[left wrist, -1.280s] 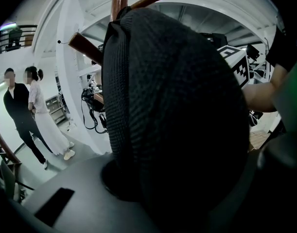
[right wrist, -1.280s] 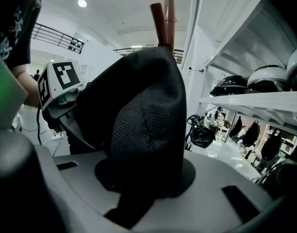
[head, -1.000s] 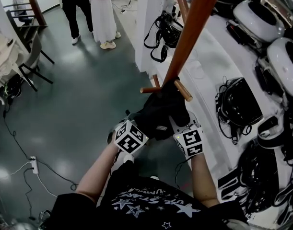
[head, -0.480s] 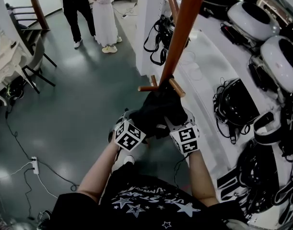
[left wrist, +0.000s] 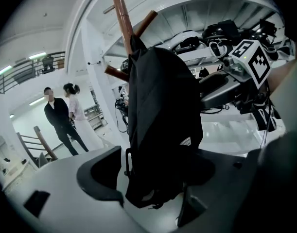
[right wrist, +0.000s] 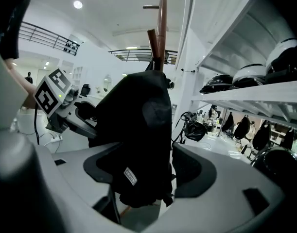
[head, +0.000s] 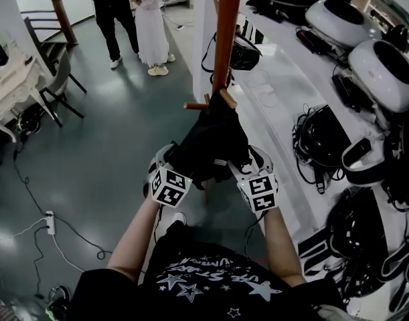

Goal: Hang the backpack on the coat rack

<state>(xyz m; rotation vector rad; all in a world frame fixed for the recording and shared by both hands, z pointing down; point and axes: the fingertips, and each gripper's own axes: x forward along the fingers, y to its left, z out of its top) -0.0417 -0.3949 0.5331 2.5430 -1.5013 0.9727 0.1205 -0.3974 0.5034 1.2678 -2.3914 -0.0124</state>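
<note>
Since the backpack [head: 214, 142] already hangs from the coat rack [head: 225, 25], the hang itself looks done to me. Head view: its top is caught at the short pegs [head: 195, 105] mid-frame and its body droops straight down. Long axis is vertical, parallel to the pole.

Left hand-held gripper [left wrist: 155, 183] sits at the backpack's lower left in the head view, right hand-held gripper [right wrist: 148, 174] at its lower right. Both are about equally near, flanking the bottom end. The backpack lies ahead of and slightly above each.

Jaws: both hand-held grippers are opening, released.
- Left gripper view: the backpack's lower end hangs in the gap and is clear of the left jaw. Can't confirm it's clear of the right jaw.
- Right gripper view: same story, bottom end between spread jaws, no pinch visible.

Next move, my read: back both out toward the bottom of the head view, along their own axes. Main risk is the strap loop [left wrist: 128, 163] low on the backpack snagging a jaw and dragging the load off the peg.

Around it:
- A white bench [head: 278, 92] fills the right of the frame, loaded with helmets [head: 385, 65] and black headsets [head: 324, 139]. It's close to the right hand-held gripper, so little sideways room there.
- Two people [head: 130, 12] stand upper left and a chair [head: 53, 79] sits at far left — well apart.
</note>
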